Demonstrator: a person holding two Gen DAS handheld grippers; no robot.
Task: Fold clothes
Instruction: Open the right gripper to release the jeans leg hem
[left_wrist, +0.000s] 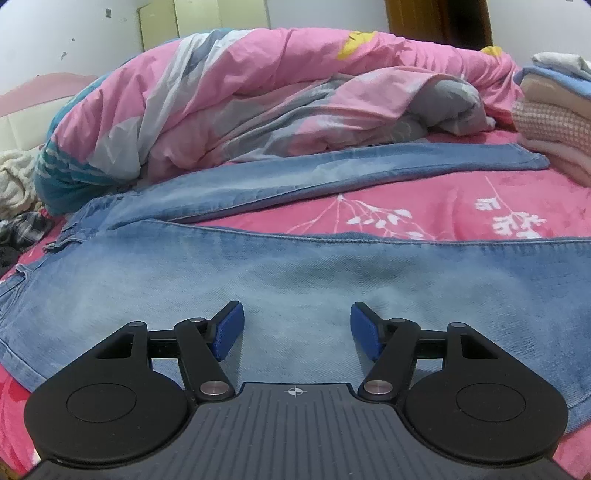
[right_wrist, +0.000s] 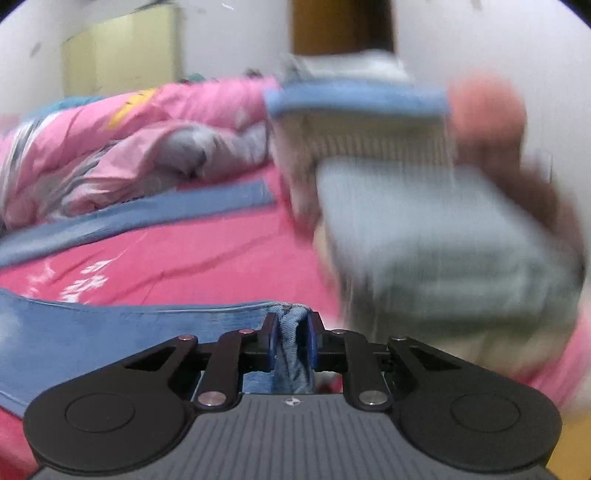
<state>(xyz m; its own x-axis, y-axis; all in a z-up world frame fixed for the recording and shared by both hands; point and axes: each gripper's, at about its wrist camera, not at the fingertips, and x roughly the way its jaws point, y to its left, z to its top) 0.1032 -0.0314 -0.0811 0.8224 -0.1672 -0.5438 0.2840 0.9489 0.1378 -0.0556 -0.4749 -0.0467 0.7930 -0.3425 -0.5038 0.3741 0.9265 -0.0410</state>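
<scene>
A pair of light blue jeans (left_wrist: 295, 273) lies spread across the pink bed sheet (left_wrist: 461, 206), one leg near me and the other leg (left_wrist: 332, 170) farther back. My left gripper (left_wrist: 297, 325) hovers open just over the near leg, nothing between its blue pads. In the right wrist view, which is blurred by motion, my right gripper (right_wrist: 291, 332) is shut on the bunched hem of the jeans (right_wrist: 291, 339). The near leg (right_wrist: 110, 332) stretches away to the left from that grip.
A rumpled pink and grey duvet (left_wrist: 240, 99) is heaped along the back of the bed. A stack of folded clothes (right_wrist: 388, 166) stands at the right, close to the right gripper. More loose clothes (left_wrist: 18, 206) lie at the far left.
</scene>
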